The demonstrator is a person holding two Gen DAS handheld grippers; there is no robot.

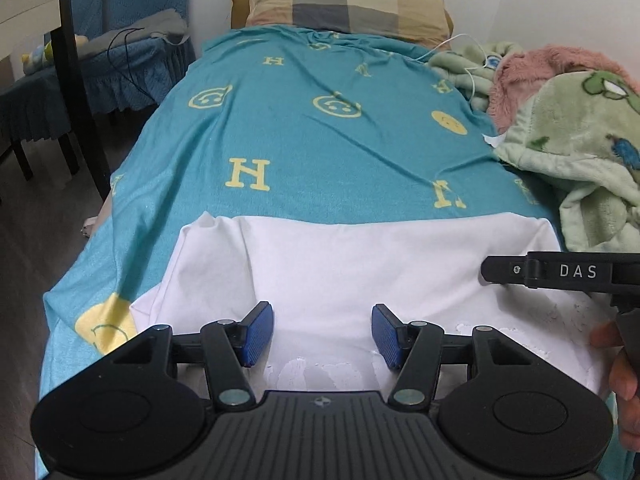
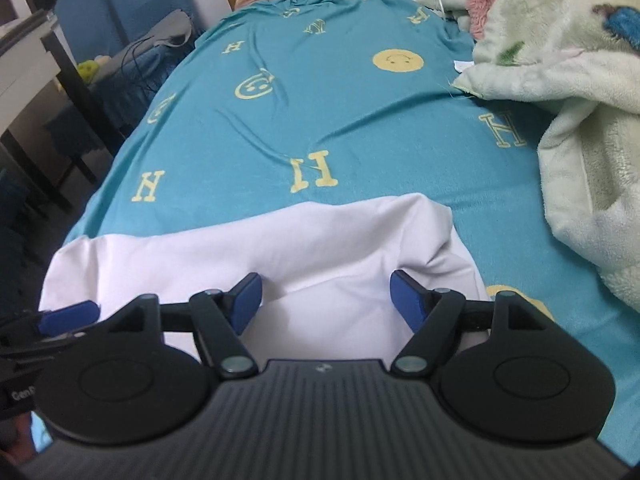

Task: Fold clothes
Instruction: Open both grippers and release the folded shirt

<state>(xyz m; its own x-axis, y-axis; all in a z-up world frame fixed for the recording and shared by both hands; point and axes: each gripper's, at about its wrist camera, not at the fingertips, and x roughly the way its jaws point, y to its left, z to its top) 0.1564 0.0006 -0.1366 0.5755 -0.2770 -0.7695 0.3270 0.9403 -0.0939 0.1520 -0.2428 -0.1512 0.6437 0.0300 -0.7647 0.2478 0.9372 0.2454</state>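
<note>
Chair (image 1: 132,60): at 10 o'clock in my left wrist view I see a blue-covered chair beside the bed, a dark cable draped over its seat.
Left tool (image 1: 322,334): my left tool sits at 6 o'clock with its blue pads spread wide, nothing between them; it is over the near part of the white garment.
White garment (image 1: 340,264): it lies on the near end of the bed, at 6 o'clock in both views, folded over with a soft rolled edge along its far side and a cracked print showing near my left tool.
Bed sheet (image 1: 320,140): teal with yellow letters and smiley faces, it covers the bed from 12 o'clock down to the garment.
Pillow (image 1: 340,4): checked beige and grey, at 12 o'clock at the head of the bed.
Right tool (image 2: 326,296): my right tool also stands with its blue pads apart and empty, over the garment's right-hand part; in the left view it enters at 3 o'clock.
Blankets (image 1: 580,132): a heap of green and pink fleece at 2 o'clock, apart from the garment.
</note>
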